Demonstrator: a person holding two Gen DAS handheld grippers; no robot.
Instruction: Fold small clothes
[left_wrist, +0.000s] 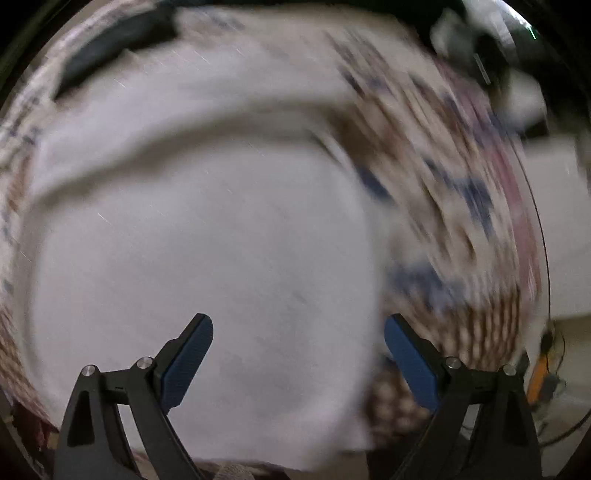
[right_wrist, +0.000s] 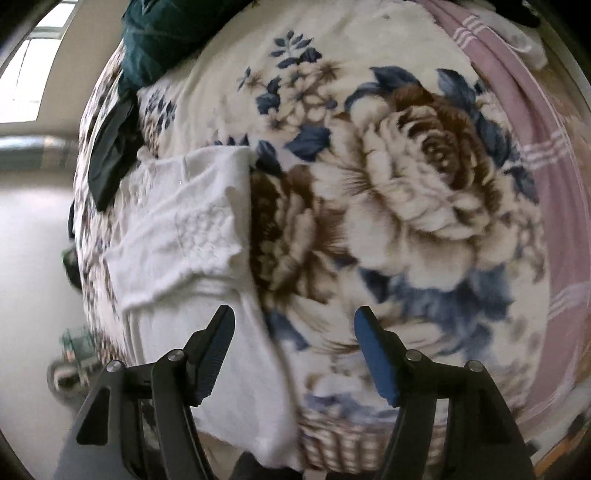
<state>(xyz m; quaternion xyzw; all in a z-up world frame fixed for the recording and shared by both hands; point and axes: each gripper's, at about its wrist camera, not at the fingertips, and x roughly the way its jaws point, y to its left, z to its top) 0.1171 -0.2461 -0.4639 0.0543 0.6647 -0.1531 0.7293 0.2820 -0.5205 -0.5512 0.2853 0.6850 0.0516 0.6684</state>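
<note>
A: Left tongs (left_wrist: 298, 343). What do you have?

B: Your jaws stand wide, blue pads (left_wrist: 186, 363) facing each other, nothing between them. Below them lies the white cloth (left_wrist: 207, 229), filling most of that view. The view is smeared with blur, so seams and edges are hard to read. One long fold ridge crosses the cloth above the tongs.

A: Right tongs (right_wrist: 294, 332)?

B: Wide too, and empty. No earlier view to compare. Your left finger (right_wrist: 218, 347) hangs over the cloth's (right_wrist: 184, 229) right edge; your right finger (right_wrist: 375, 360) is over the blanket (right_wrist: 424, 177).

A: Where does the cloth sit?

B: On the blanket's left part, lying flat with wrinkles, a fold line across its middle. Its right edge runs up from just beside your left finger.

A: Around it?

B: The blanket is cream with big brown flowers and blue leaves. A dark flat item (right_wrist: 110, 158) lies at the cloth's upper left; whether it touches the cloth, you cannot tell. A teal bundle (right_wrist: 159, 37) sits beyond that. A pink striped cloth (right_wrist: 546, 155) runs along the blanket's right side, well apart from the white one.
</note>
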